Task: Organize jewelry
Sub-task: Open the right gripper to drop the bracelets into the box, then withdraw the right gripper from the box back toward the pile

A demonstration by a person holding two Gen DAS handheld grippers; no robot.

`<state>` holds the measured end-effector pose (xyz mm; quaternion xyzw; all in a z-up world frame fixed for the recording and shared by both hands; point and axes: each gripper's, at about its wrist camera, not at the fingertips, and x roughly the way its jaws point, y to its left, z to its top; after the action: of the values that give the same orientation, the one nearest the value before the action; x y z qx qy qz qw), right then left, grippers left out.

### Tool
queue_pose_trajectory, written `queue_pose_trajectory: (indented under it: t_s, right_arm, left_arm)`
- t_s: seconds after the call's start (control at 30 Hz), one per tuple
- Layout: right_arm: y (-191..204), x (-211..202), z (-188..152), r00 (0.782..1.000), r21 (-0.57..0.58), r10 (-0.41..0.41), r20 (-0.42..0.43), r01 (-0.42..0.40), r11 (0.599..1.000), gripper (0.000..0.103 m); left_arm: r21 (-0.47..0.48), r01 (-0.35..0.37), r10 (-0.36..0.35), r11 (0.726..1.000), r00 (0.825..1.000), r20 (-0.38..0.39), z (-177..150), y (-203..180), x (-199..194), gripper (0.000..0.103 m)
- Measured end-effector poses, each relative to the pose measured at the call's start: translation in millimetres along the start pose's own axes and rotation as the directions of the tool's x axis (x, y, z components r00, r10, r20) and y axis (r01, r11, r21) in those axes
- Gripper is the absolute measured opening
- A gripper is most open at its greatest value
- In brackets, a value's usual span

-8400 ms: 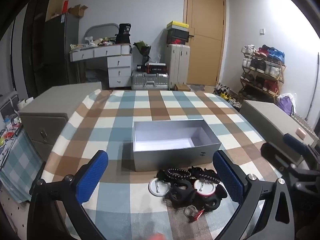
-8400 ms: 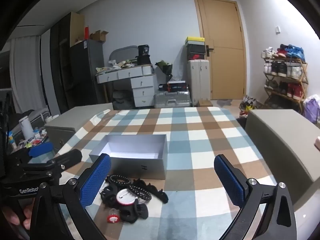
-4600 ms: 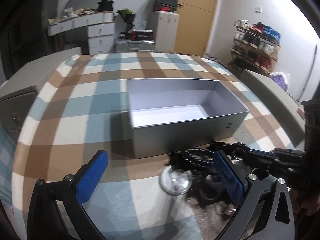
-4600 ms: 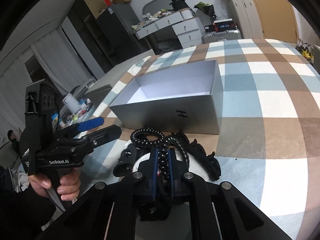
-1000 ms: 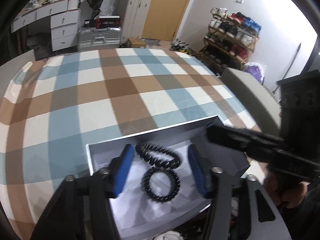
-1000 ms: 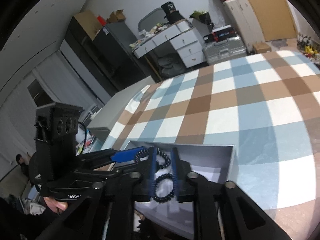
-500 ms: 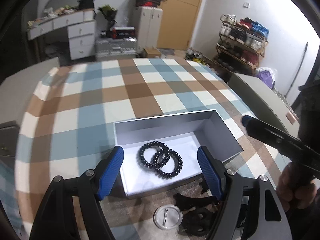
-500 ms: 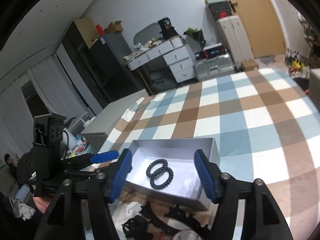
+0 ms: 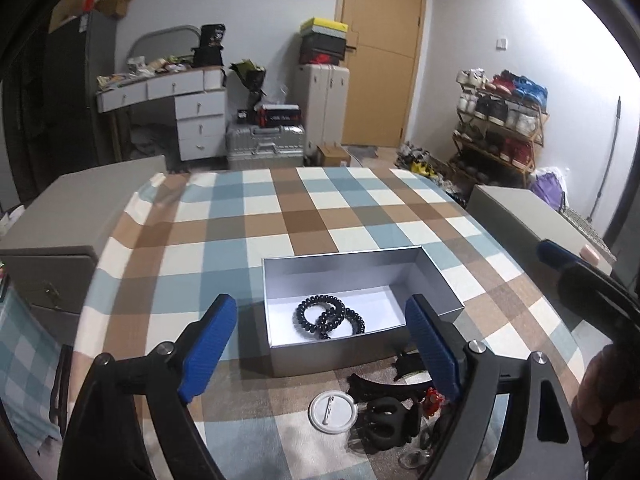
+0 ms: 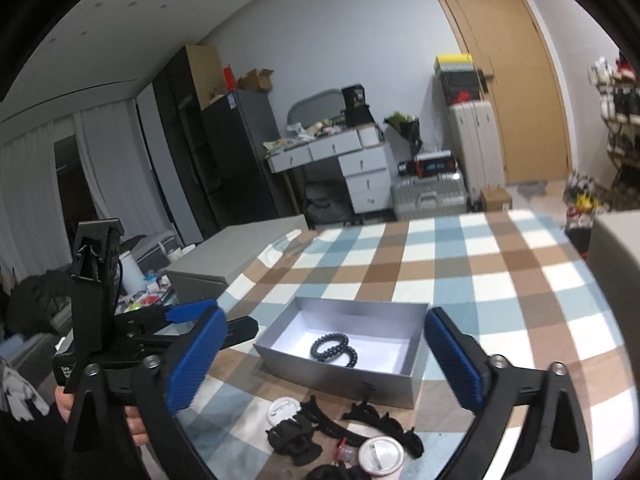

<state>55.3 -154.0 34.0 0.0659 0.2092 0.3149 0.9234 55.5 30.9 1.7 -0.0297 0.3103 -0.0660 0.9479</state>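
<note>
A silver open box (image 9: 440,280) sits on the checked tablecloth; it also shows in the right wrist view (image 10: 336,372). Two black beaded bracelets (image 9: 330,316) lie overlapped on its white floor, also seen in the right wrist view (image 10: 334,348). In front of the box lies a pile of black hair clips (image 9: 386,416), a white round badge (image 9: 333,408) and a small red piece (image 9: 433,397). My left gripper (image 9: 320,344) is open and empty, raised in front of the box. My right gripper (image 10: 320,360) is open and empty, also raised in front of it.
The checked tablecloth (image 9: 304,216) stretches behind the box. Grey cabinets stand to the left (image 9: 60,220) and right (image 9: 532,220) of the table. The right gripper's body (image 9: 592,296) shows at the right edge of the left wrist view. A second badge (image 10: 380,458) lies among the clips.
Both grippers have pulled back and up from the box and opened wide. The two bracelets, held by the right gripper a second ago, now lie loose in the box.
</note>
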Motion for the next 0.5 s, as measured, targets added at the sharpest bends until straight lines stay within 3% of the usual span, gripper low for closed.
queue_pose_trajectory:
  t_s: [0.2, 0.3, 0.5]
  right_arm:
    - [10, -21, -9, 0.999, -0.047, -0.035, 0.023, 0.036, 0.998, 0.103]
    - [14, -28, -16, 0.998, -0.071, -0.060, 0.037, 0.063, 0.996, 0.103]
    - [18, -43, -33, 0.990, -0.100, -0.122, 0.065, 0.128, 0.987, 0.103]
  left_arm:
    - [0.021, -0.063, 0.061, 0.998, 0.995, 0.082, -8, -13, -18, 0.102]
    - [0.019, -0.081, 0.078, 0.997, 0.989, 0.123, -13, -18, -27, 0.102]
    - [0.015, -0.106, 0.103, 0.994, 0.987, 0.126, -27, -23, -32, 0.102]
